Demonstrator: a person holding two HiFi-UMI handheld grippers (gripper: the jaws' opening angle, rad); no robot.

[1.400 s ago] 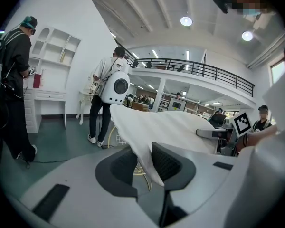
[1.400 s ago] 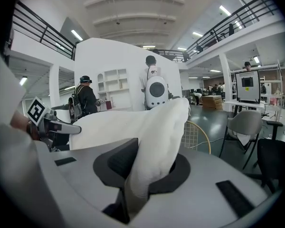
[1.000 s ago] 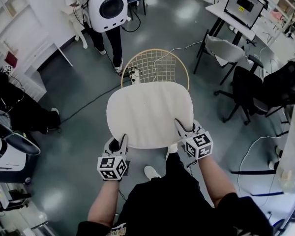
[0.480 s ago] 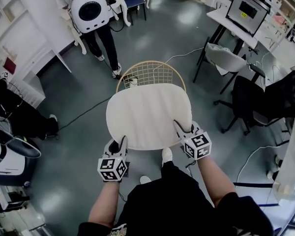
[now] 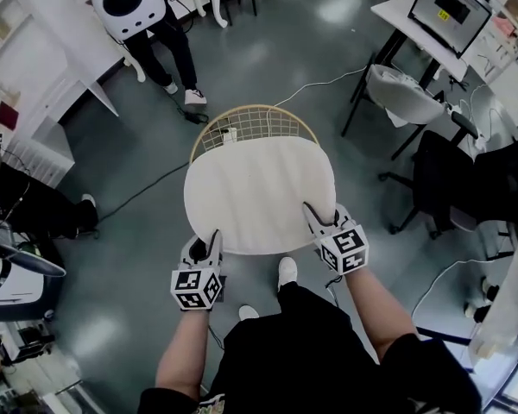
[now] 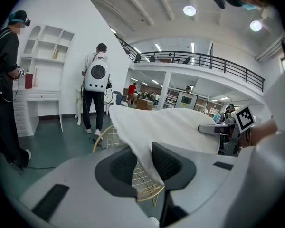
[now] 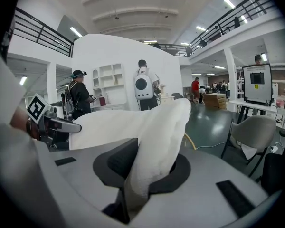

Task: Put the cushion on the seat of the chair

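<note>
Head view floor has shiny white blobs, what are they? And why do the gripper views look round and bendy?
Head view: the blobs are glare on the glossy floor. Left gripper view: a wide lens bends the railing and blackens the corners; lamps flare white. Right gripper view: same dark round rim, cushion sharp up close.

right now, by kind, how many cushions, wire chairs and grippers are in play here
cushion: 1
wire chair: 1
grippers: 2 (left gripper, right gripper, each clamped on a cushion edge)
total: 4

Cushion (image 5: 259,192) above the chair (image 5: 268,126)
</note>
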